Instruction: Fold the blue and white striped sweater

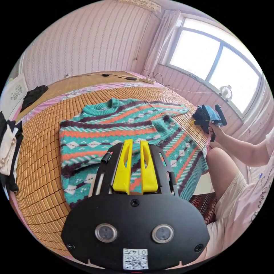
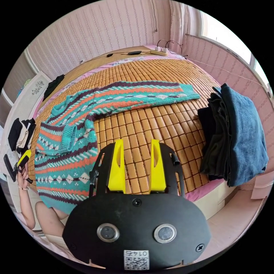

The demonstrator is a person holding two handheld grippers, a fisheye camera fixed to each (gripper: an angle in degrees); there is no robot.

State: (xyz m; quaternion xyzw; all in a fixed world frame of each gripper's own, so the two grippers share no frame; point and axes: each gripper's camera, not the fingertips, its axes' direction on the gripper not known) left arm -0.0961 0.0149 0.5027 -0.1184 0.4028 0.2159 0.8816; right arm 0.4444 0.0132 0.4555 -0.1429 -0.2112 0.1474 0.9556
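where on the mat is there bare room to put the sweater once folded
The mat is bare between the sweater body, its spread sleeve and the stack of dark clothes; the right claw hovers there, open. More bare mat lies beyond the sleeve toward the power strip. The near left edge is crowded by the sweater.

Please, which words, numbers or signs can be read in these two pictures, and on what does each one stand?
Sticker on the left tool: small reversed characters above a square code, not safely readable.
Sticker on the right tool: the same kind, not readable either.
Dark script on the person's shirt: too distorted to read.
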